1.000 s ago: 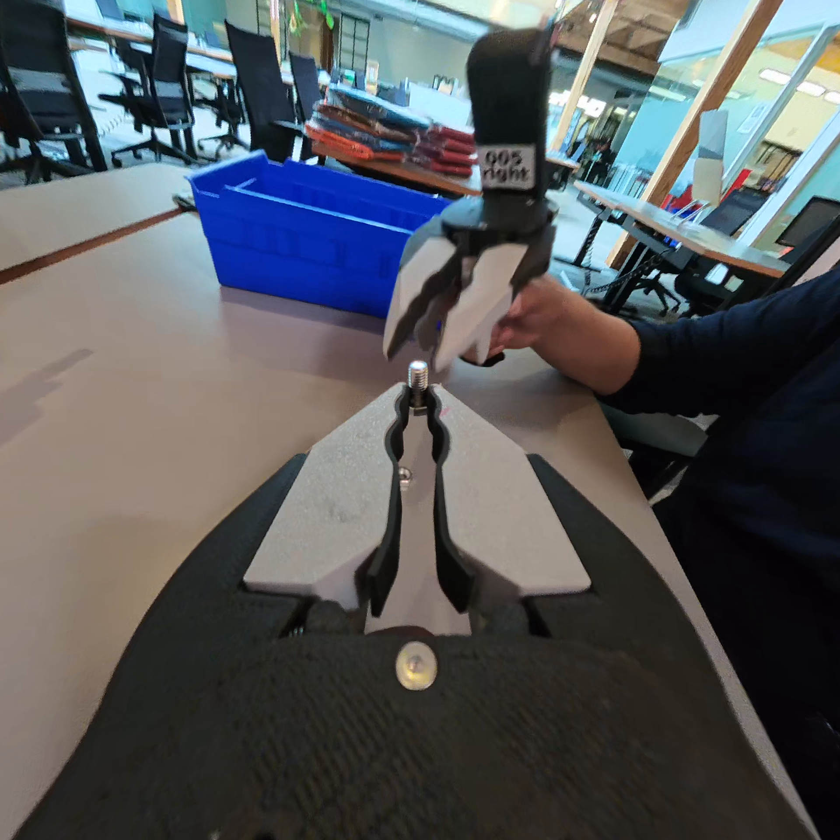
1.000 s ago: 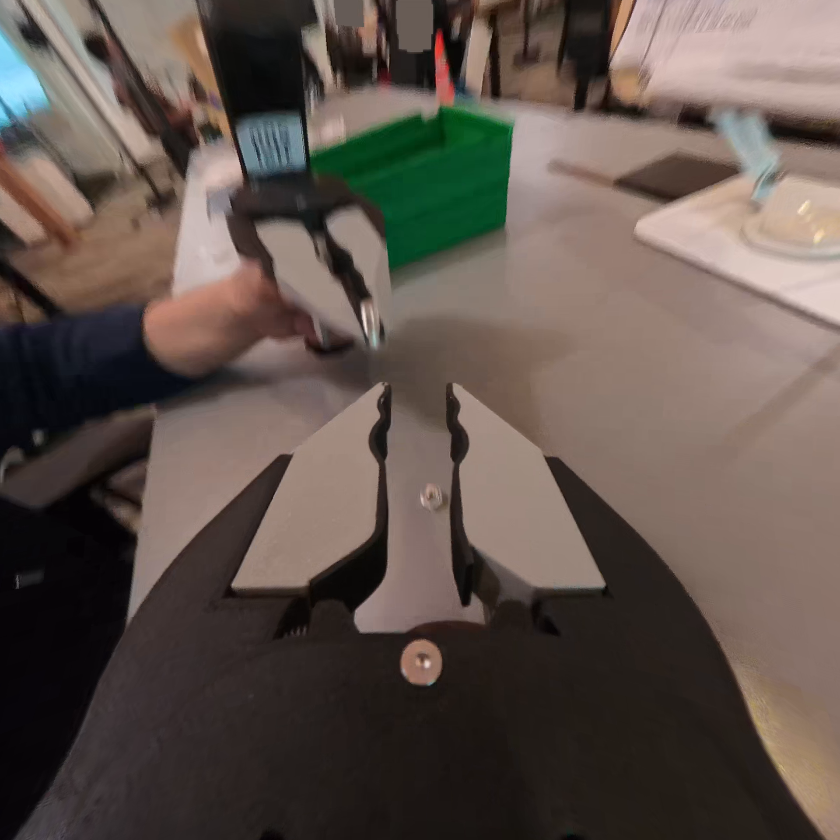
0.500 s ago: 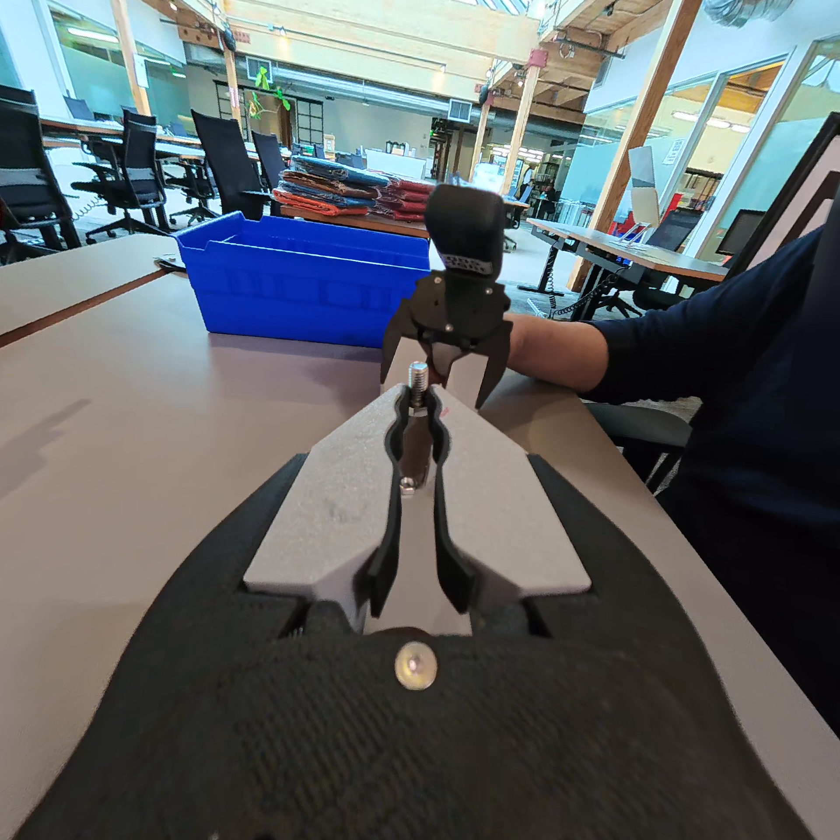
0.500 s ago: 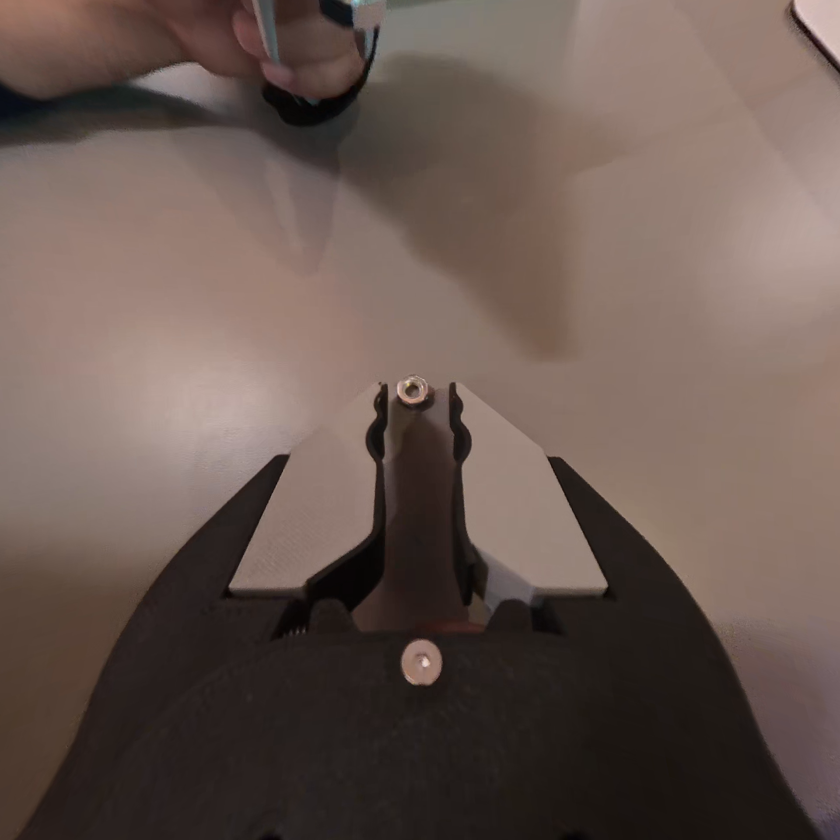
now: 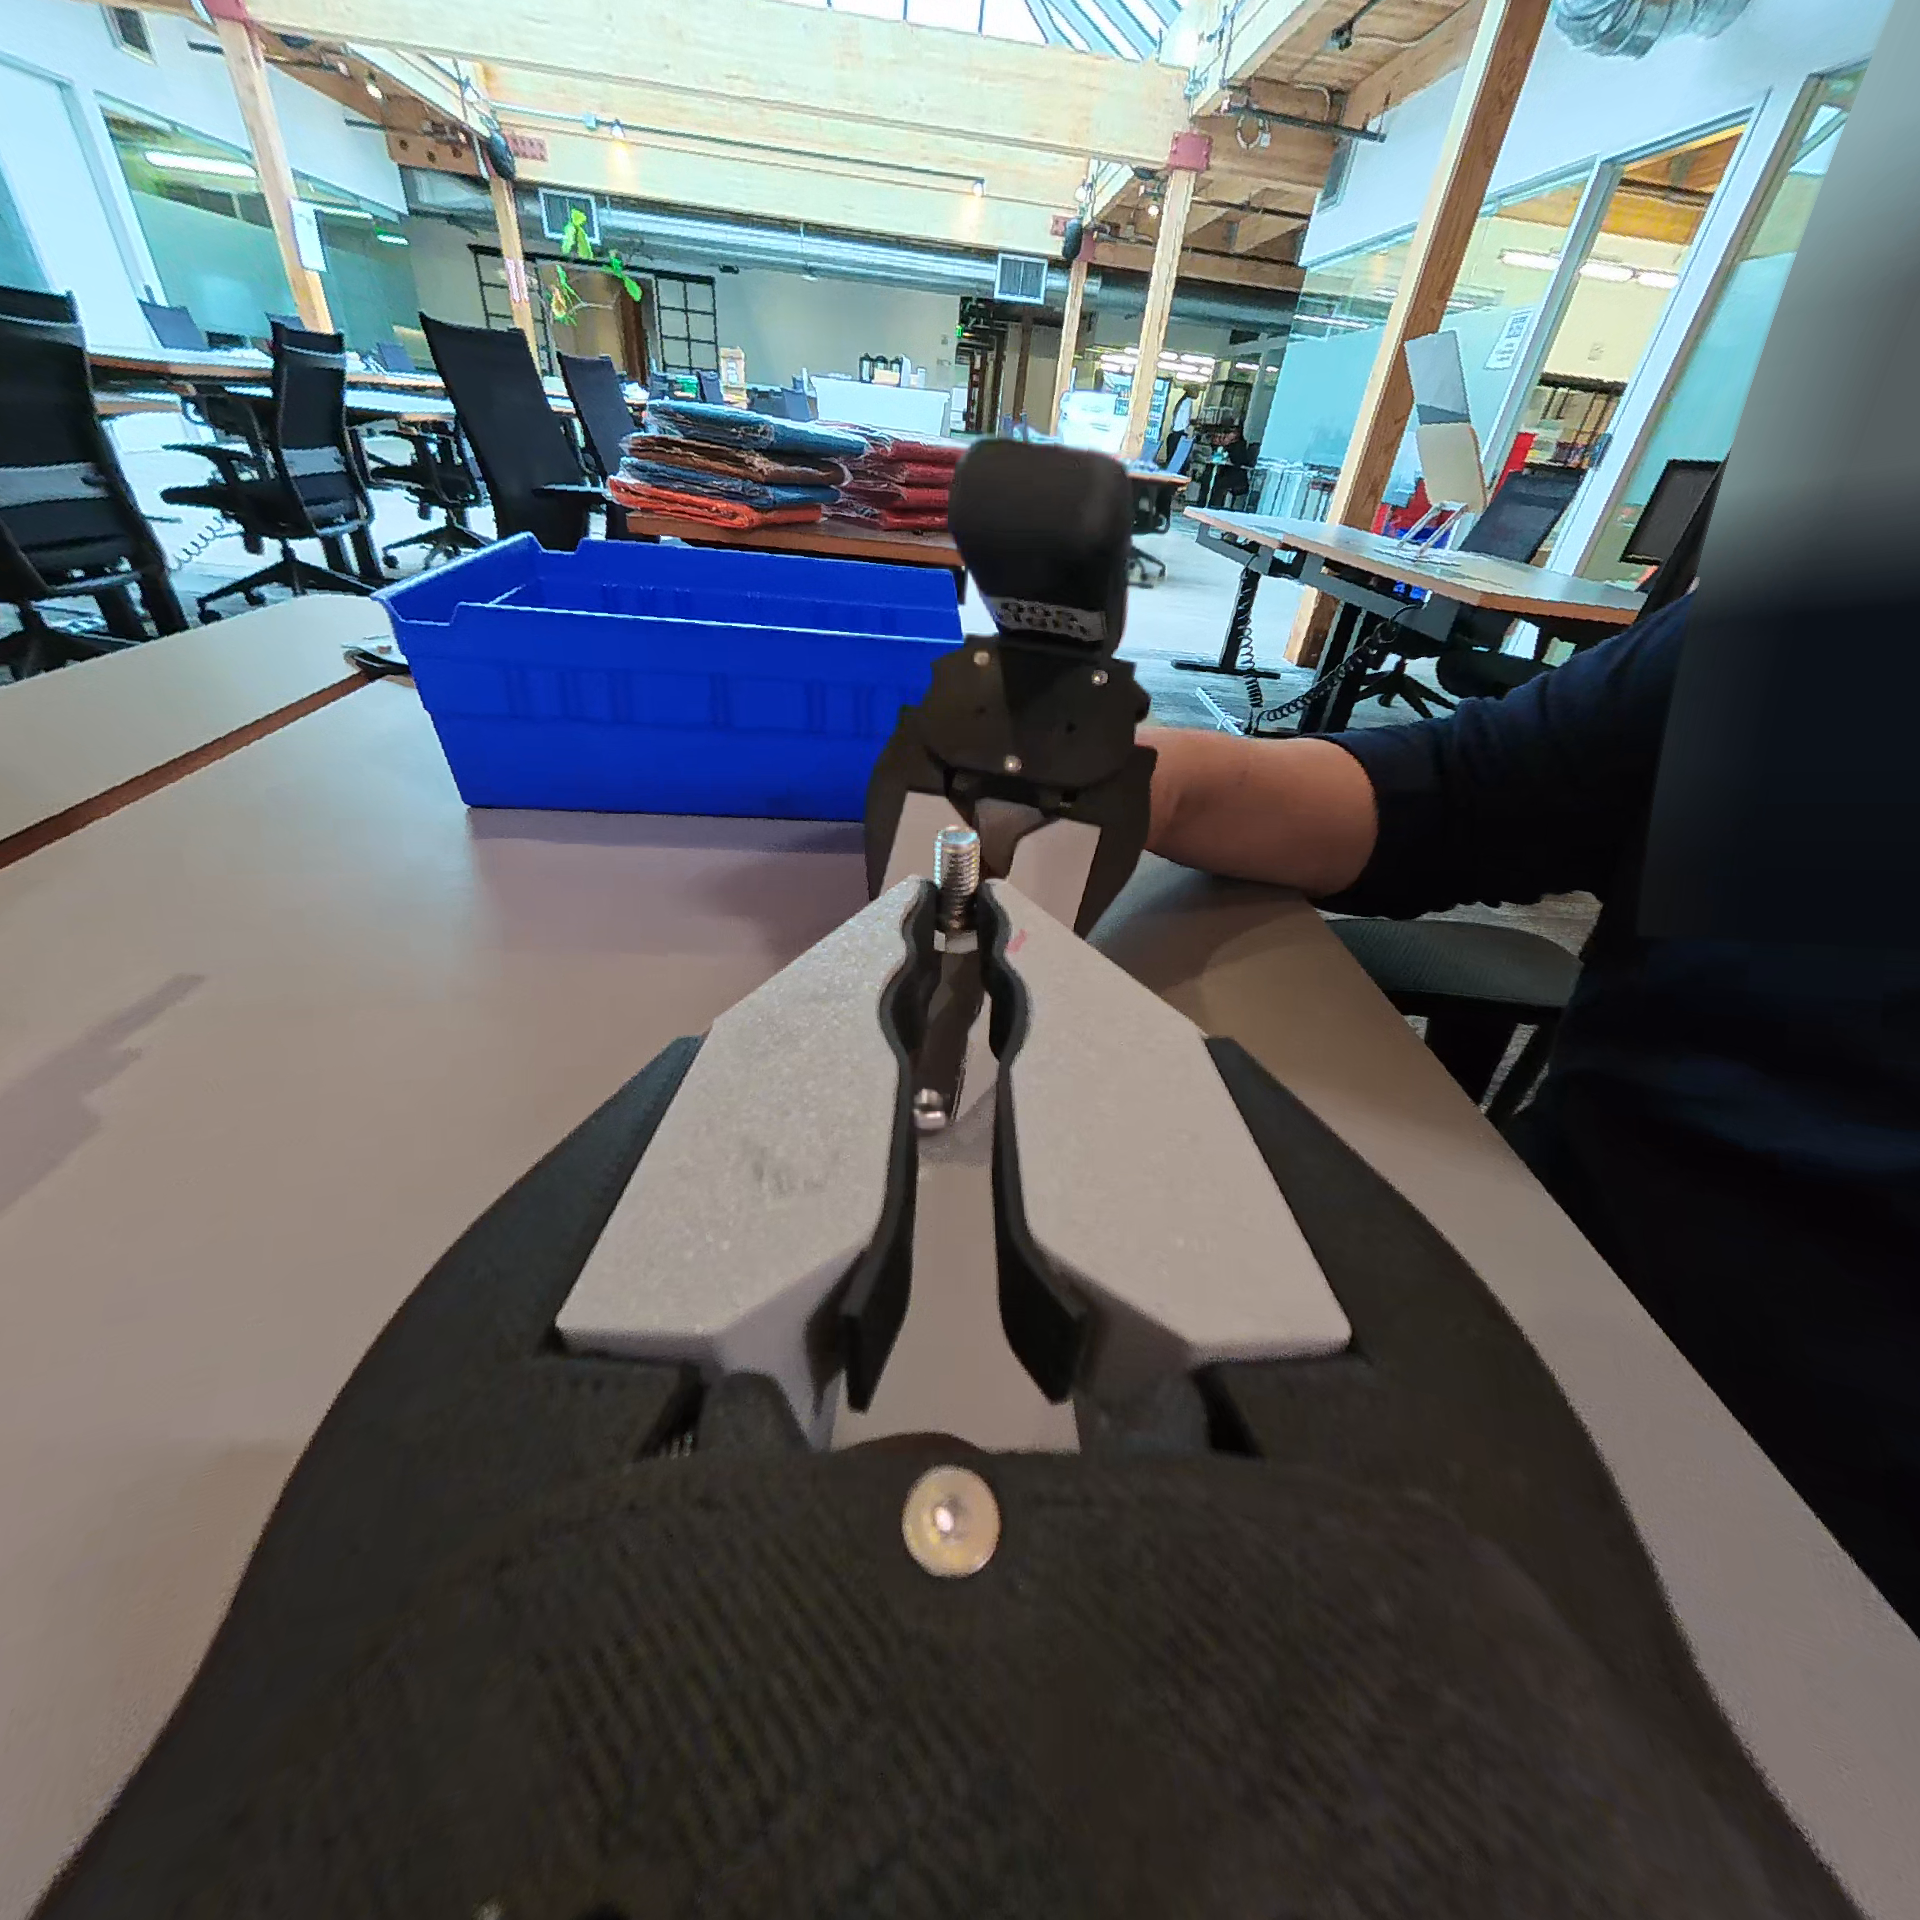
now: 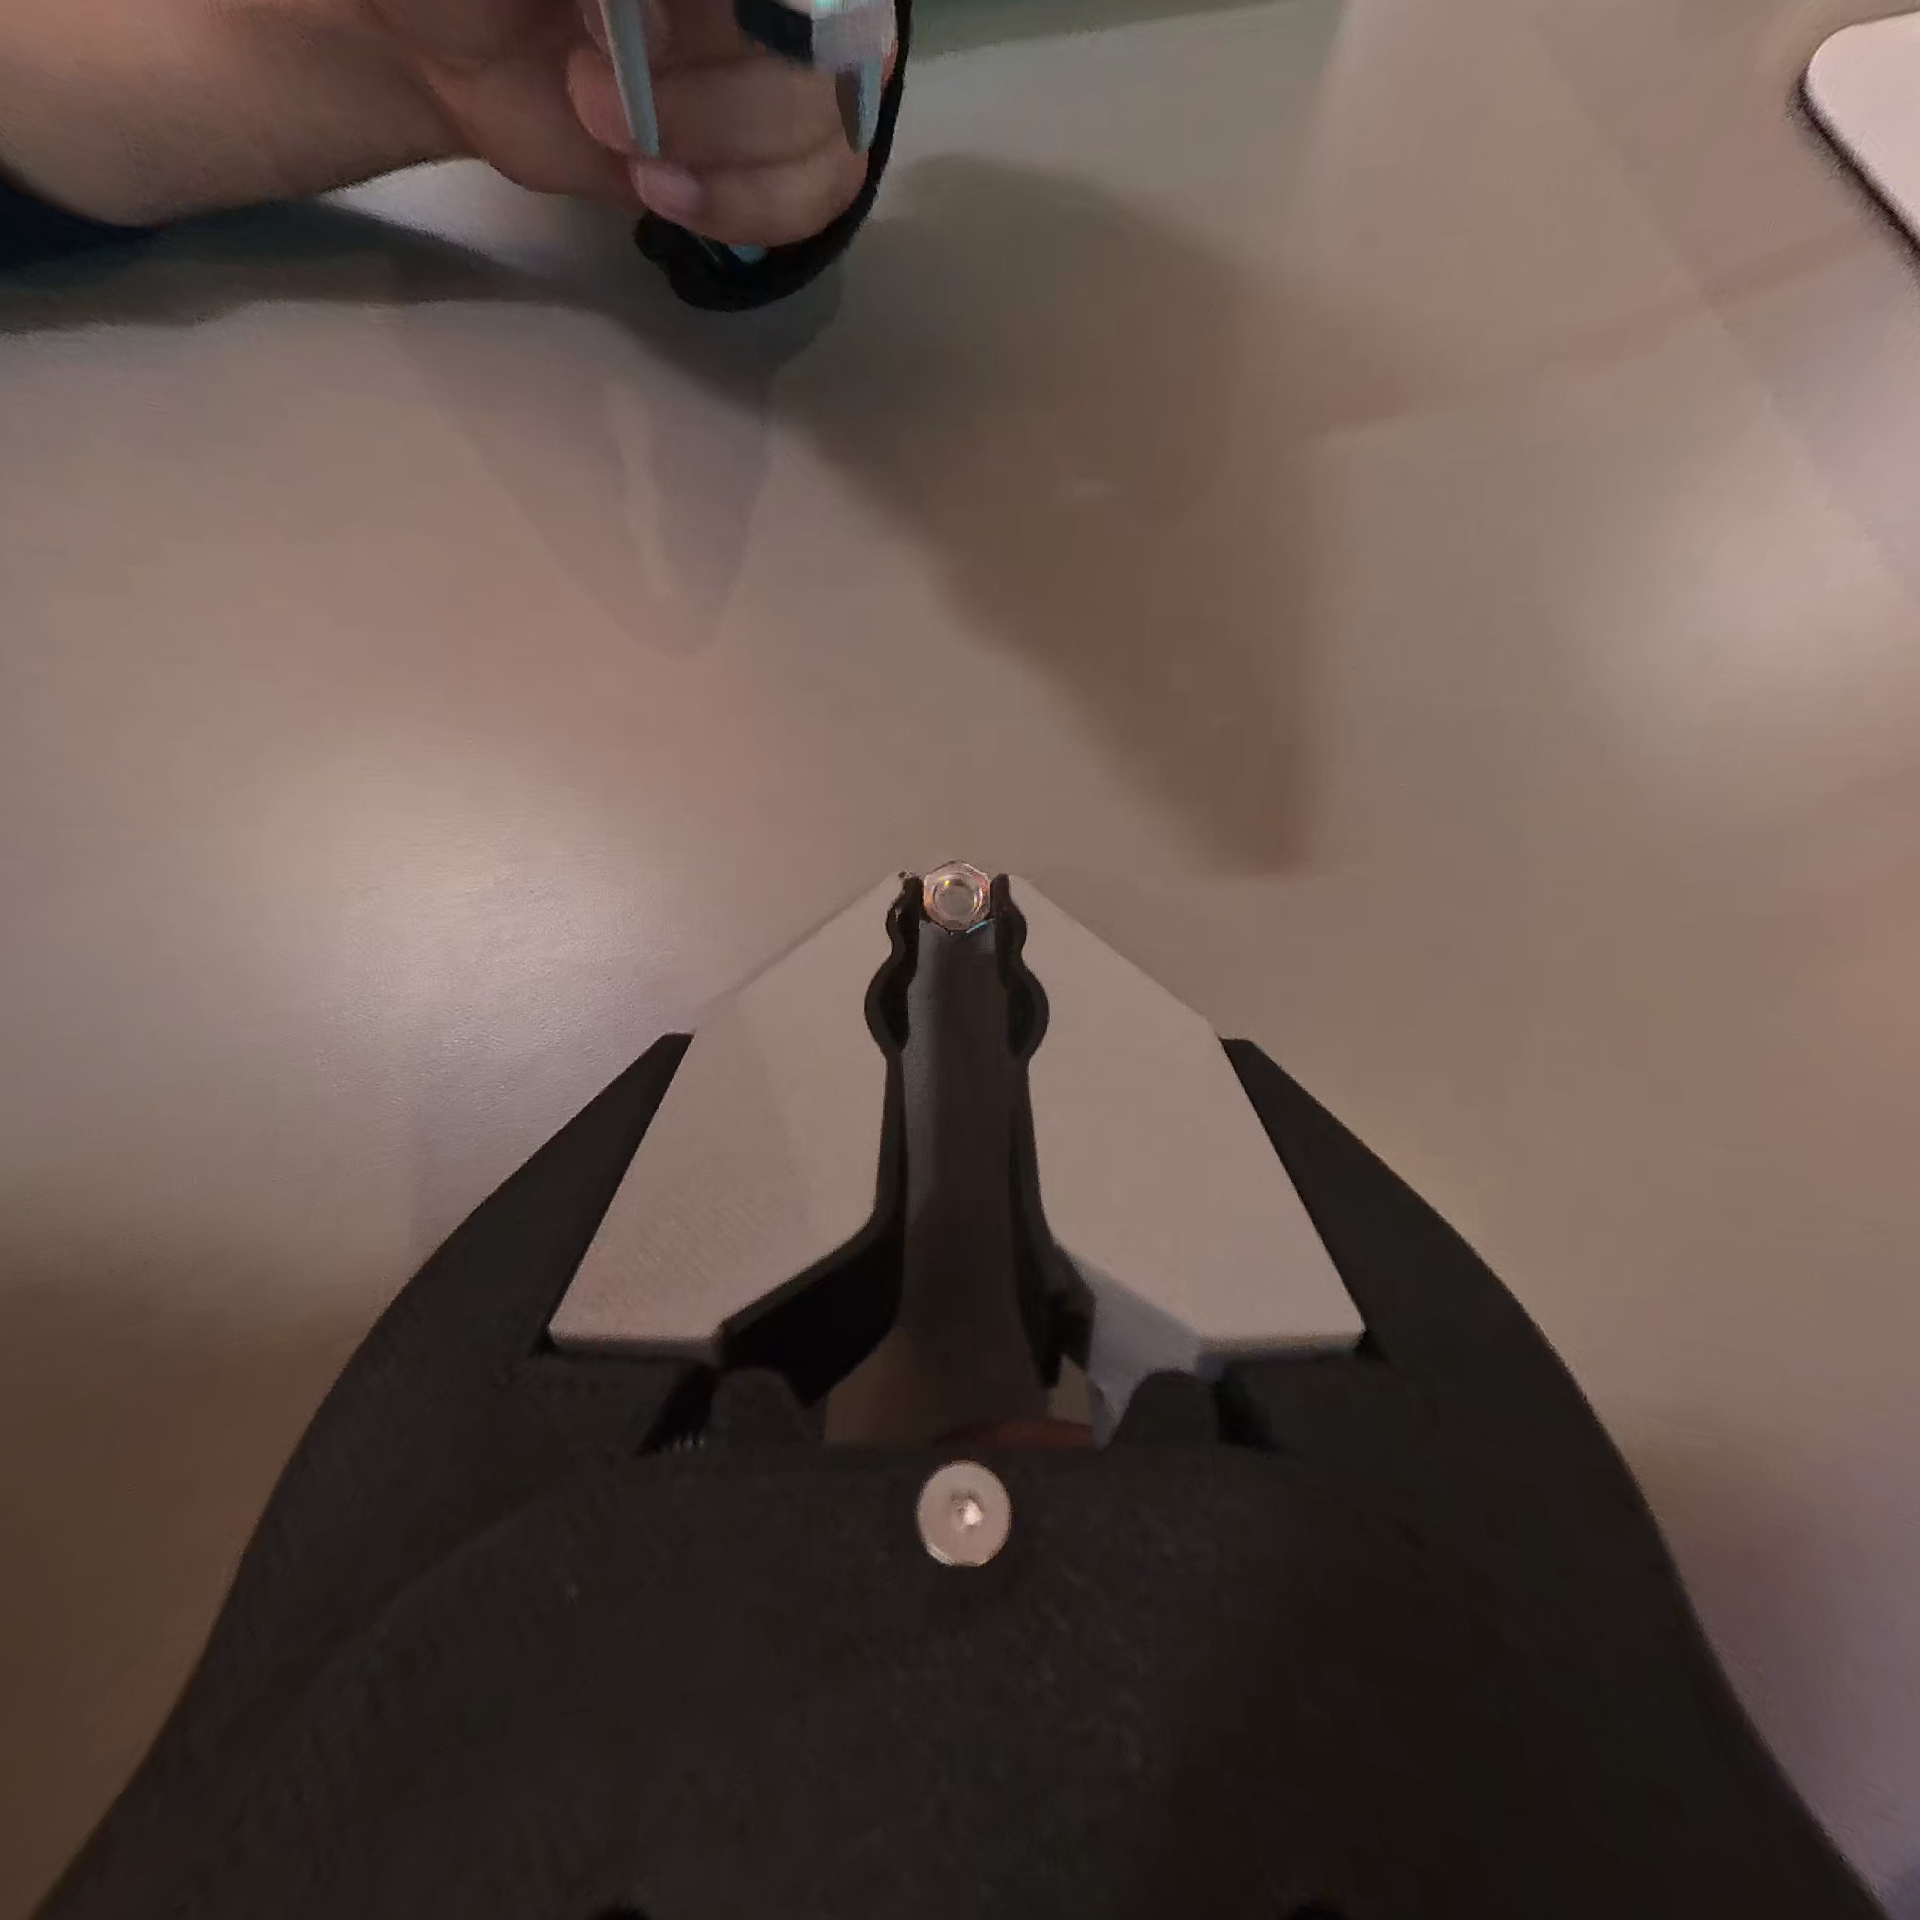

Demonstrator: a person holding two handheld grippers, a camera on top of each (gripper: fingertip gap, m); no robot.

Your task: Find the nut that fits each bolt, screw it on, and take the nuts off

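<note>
My left gripper (image 5: 954, 916) is shut on a silver bolt (image 5: 956, 862), held upright with its threaded end above the fingertips. My right gripper (image 6: 954, 902) points down at the grey table (image 6: 416, 831) and is shut on a small silver hex nut (image 6: 956, 896) at its very tips. In the left wrist view its black body (image 5: 1013, 727) stands just beyond the bolt. Its tips and the nut (image 5: 930, 1114) show through the gap between my left fingers. The hand holding the left gripper (image 6: 520, 94) is at the top of the right wrist view, blurred.
A blue bin (image 5: 675, 707) stands on the table behind the grippers. A person's forearm (image 5: 1278, 810) in a dark sleeve comes in from the right, near the table's right edge. A white tray corner (image 6: 1870, 125) is at the far right. Tip to tip, the grippers are about 11 cm apart.
My right gripper swung down from beside the bolt to the table, came over the nut and closed on it. My left gripper kept the bolt and barely moved.
</note>
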